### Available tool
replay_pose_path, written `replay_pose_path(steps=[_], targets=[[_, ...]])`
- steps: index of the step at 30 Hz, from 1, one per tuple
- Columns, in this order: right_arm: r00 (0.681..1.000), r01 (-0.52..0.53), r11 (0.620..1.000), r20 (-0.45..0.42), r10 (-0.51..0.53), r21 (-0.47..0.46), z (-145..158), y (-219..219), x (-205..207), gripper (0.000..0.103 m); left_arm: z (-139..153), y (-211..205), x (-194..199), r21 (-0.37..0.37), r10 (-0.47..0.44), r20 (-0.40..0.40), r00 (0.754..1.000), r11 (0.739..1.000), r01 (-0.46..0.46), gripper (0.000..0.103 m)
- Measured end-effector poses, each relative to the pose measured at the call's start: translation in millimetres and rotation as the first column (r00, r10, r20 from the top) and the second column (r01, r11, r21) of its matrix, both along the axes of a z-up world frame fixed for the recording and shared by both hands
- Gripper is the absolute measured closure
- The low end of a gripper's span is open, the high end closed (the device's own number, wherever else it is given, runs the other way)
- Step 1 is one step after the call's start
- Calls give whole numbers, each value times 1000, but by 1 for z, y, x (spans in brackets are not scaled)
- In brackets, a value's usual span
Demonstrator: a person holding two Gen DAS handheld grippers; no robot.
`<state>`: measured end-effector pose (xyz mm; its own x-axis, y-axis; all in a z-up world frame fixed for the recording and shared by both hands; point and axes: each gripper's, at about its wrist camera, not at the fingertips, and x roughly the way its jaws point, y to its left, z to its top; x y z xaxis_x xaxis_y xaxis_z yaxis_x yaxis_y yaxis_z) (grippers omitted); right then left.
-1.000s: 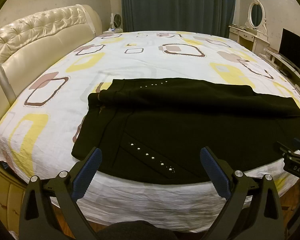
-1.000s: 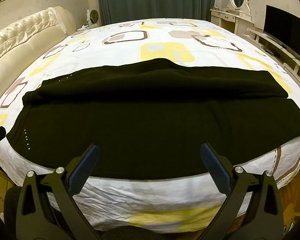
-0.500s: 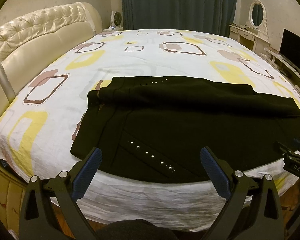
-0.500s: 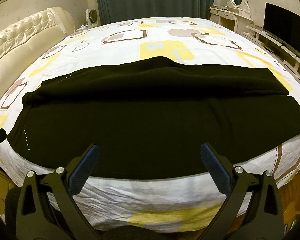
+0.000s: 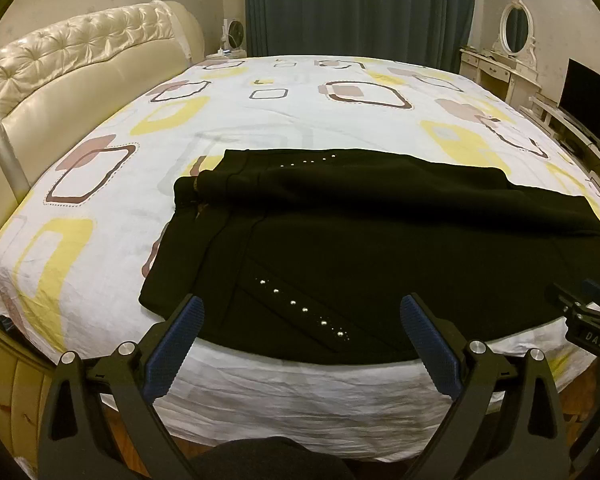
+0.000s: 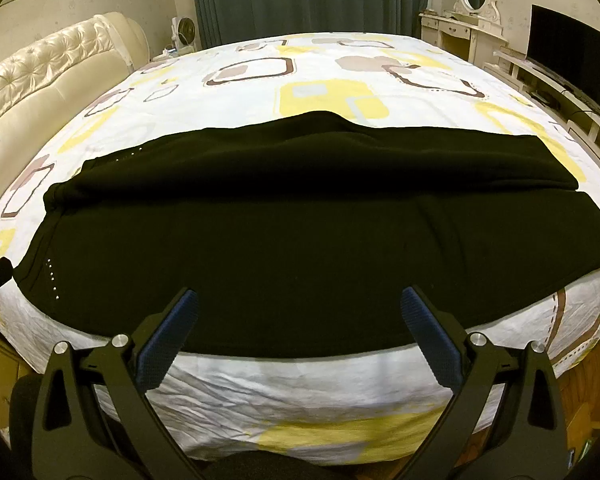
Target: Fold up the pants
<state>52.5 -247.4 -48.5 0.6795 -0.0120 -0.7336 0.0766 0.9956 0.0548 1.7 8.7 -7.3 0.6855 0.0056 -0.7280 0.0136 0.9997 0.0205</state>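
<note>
My left gripper (image 5: 298, 328) and right gripper (image 6: 298, 320) both spread wide, holding nothing, hovering at bed (image 5: 260, 120) edge over black studded pants (image 5: 380, 248) lying flat.

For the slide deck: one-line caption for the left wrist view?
Open left gripper hovers at the bed edge facing black studded pants laid flat, nothing grasped.

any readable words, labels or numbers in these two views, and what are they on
"DAS" – pale letters on the black body of the right tongs, seen at the right edge of the left wrist view; the label may be cut off.
No other text can be read: the black studded pants, the white bed sheet with yellow and brown squares and the dark television screen show none.
</note>
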Motion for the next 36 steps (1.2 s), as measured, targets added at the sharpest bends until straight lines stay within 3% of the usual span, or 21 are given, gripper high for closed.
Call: replay_pose_path(steps=[36], targets=[[1000, -4, 1000, -7, 4, -3, -5, 3, 1, 2, -1, -2, -1, -1, -1, -7, 1000, 1000, 1, 5]])
